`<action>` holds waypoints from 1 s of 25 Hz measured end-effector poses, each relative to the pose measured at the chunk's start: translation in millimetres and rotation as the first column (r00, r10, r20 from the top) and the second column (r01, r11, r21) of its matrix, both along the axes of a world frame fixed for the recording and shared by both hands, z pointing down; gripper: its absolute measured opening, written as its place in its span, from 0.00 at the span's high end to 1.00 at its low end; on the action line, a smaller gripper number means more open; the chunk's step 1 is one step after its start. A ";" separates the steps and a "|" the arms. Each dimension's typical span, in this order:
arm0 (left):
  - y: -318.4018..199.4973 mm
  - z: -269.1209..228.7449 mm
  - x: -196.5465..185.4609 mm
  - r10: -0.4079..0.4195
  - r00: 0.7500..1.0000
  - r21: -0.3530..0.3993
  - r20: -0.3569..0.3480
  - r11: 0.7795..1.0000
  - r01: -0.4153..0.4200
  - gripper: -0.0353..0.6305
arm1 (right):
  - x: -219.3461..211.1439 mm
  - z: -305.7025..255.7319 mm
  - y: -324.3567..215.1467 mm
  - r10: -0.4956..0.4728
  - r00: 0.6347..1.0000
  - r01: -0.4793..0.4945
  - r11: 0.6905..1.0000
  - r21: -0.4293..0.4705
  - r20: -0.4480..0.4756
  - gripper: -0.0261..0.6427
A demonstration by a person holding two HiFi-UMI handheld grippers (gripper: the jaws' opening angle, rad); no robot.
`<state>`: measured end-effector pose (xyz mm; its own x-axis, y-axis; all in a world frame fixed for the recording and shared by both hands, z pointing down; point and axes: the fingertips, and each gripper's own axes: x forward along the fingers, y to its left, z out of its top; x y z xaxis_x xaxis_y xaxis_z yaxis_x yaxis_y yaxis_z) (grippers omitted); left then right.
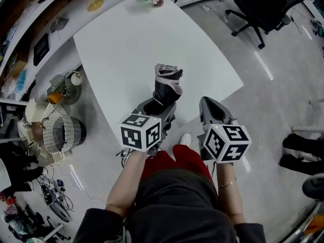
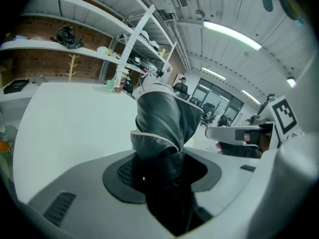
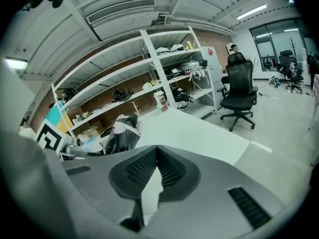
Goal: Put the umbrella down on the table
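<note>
While we looked down from the head view, both forearms reached forward from the bottom of the frame, each carrying a gripper whose marker cube sat just above the red lap. The left forearm (image 1: 126, 181) ran up toward the centre, and the left gripper (image 1: 159, 110) pointed away from us and somewhat downward, over the near edge of the white table (image 1: 131, 44). Its jaws were clamped on the lower part of the folded black umbrella (image 1: 166, 87), whose white-trimmed canopy stood up out of them toward the middle of the frame. In the left gripper view the dark pads of the left gripper (image 2: 164, 176) pressed on the umbrella (image 2: 162, 118) from both sides, and the bundle rose from them, leaning slightly toward the right of the frame. We could not tell whether the umbrella touched the tabletop.

The right forearm (image 1: 230, 196), with a thin bracelet at the wrist, held the right gripper (image 1: 206, 103) just right of the left one, also angled forward and down, beside the table's near edge. In the right gripper view the jaws of the right gripper (image 3: 155, 153) met at their tips with nothing between them, and the umbrella (image 3: 122, 133) showed at centre left, apart from them.
</note>
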<state>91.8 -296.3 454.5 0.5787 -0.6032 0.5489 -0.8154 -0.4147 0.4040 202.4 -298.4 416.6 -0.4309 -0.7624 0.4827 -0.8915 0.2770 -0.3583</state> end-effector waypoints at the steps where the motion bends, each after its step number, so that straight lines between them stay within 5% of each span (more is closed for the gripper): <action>1: -1.6 3.1 -0.3 -0.009 1.000 -0.006 0.003 1.000 0.009 0.65 | -3.2 2.5 -2.8 -0.017 1.000 0.017 1.000 -0.005 -0.002 0.93; 25: -18.3 51.1 -22.0 -0.164 0.983 -0.096 0.085 0.981 0.171 0.65 | -59.6 51.4 -18.6 -0.229 0.973 0.228 0.966 -0.124 0.005 0.93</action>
